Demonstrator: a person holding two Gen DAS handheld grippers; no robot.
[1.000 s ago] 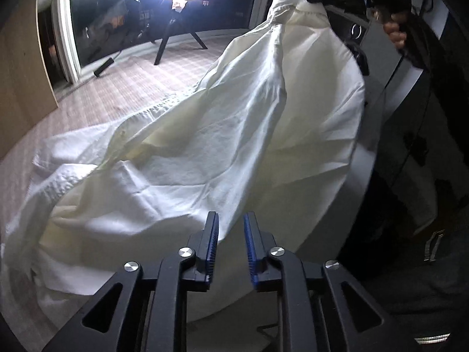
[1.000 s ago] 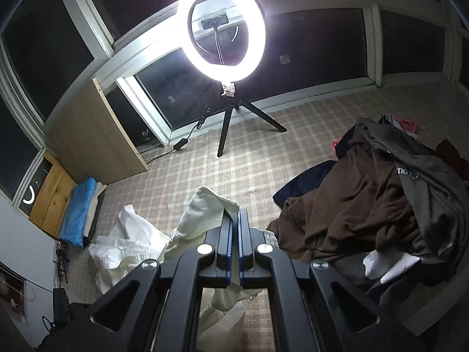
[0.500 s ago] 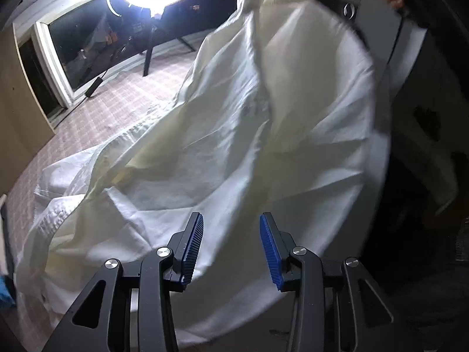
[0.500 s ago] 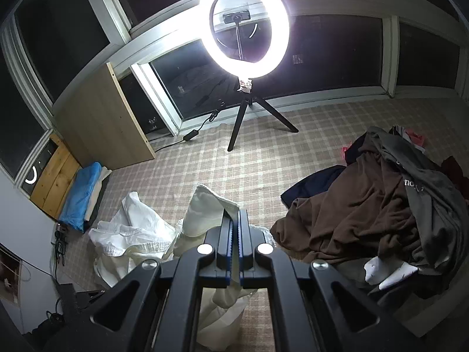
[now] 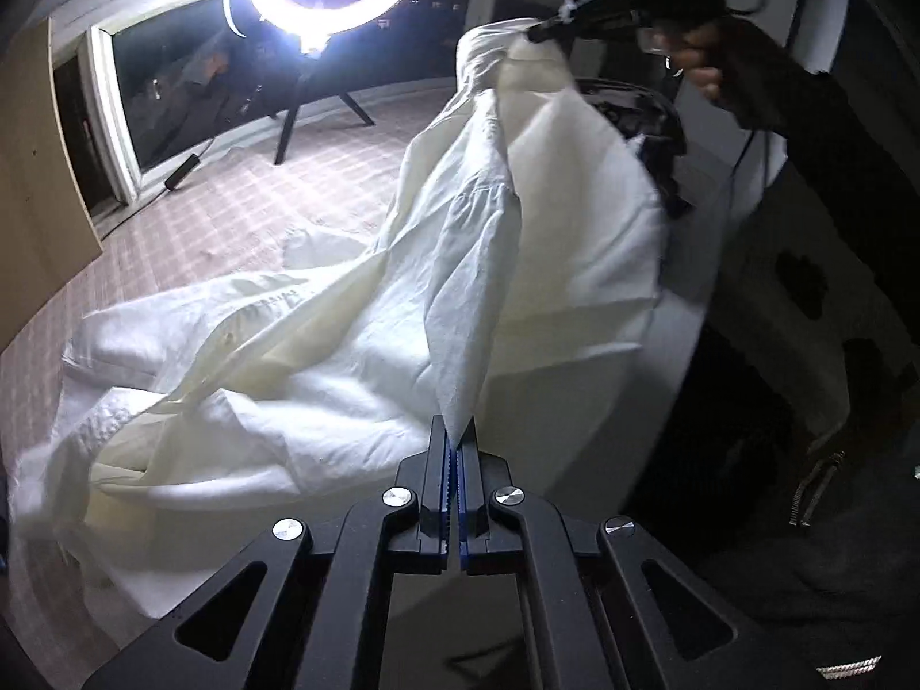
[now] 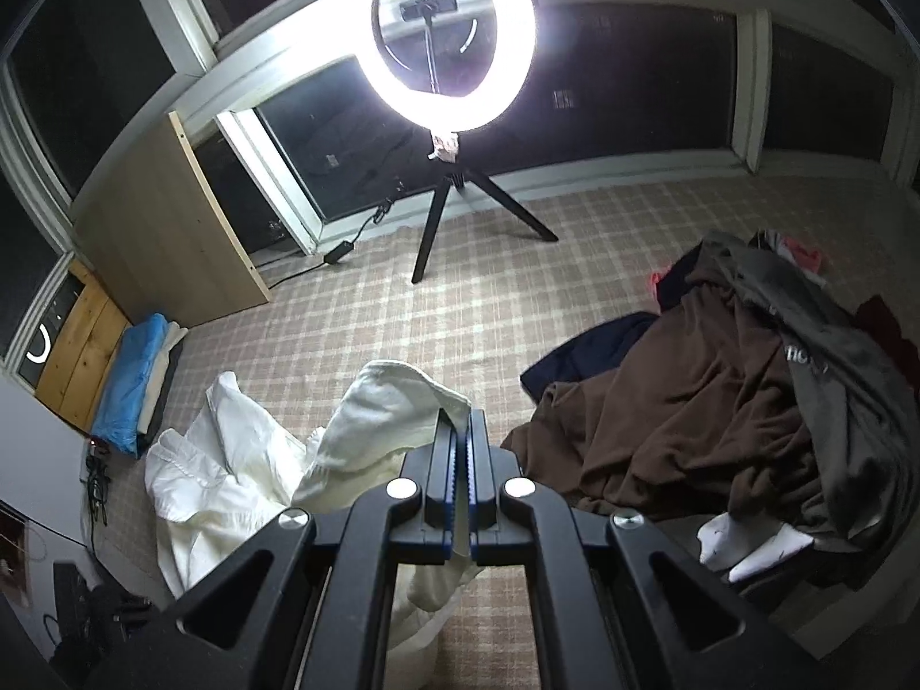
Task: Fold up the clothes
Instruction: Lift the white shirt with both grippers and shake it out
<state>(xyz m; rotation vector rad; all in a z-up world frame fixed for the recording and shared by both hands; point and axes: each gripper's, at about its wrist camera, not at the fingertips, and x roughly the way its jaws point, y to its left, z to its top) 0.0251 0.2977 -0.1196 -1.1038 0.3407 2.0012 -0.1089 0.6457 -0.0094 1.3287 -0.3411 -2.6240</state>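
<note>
A cream-white shirt [image 5: 517,241] hangs stretched between my two grippers, its lower part trailing over the checked mat. My left gripper [image 5: 454,437] is shut on a narrow fold of the shirt's edge, which rises out of the blue pads. In the left wrist view the right gripper [image 5: 540,31] holds the shirt's top corner high at the upper right, a hand behind it. In the right wrist view my right gripper [image 6: 460,431] is shut on the white shirt [image 6: 391,408], which drapes left and down to the floor.
A lit ring light on a black tripod [image 6: 443,46] stands on the checked mat [image 6: 489,299]. A pile of brown, grey and dark clothes [image 6: 719,402] lies at right. A wooden board [image 6: 167,230] leans by the window; folded blue cloth [image 6: 129,374] lies at left.
My left gripper opened wide, then closed on a fold of the shirt's edge. The right gripper stayed shut on the top corner, and the shirt now hangs narrower, more gathered.
</note>
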